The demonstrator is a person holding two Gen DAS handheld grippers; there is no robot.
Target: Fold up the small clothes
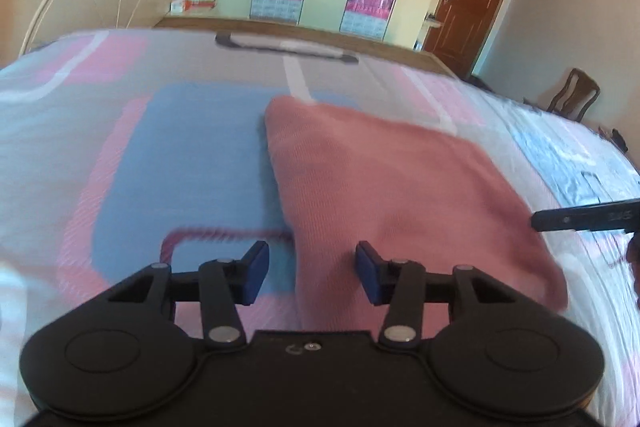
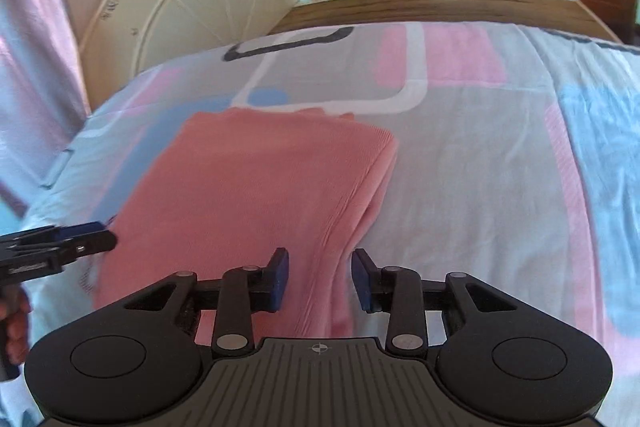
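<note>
While both grippers hover low over a bed, a pink knitted garment [image 1: 400,187] lies folded on the patterned bedsheet [image 1: 180,147], between the two tools. From the left gripper [image 1: 312,273], whose blue pads stand apart and empty, the cloth spreads from twelve toward two o'clock, its near left edge directly under the gap. From the right gripper [image 2: 320,281], also spread and holding nothing, the cloth runs from twelve toward ten o'clock, its doubled right edge just ahead of the pads. The garment's long axis runs away from both cameras toward the wooden bed frame [image 2: 440,7]. Both grippers seem equally near its front corners.
</note>
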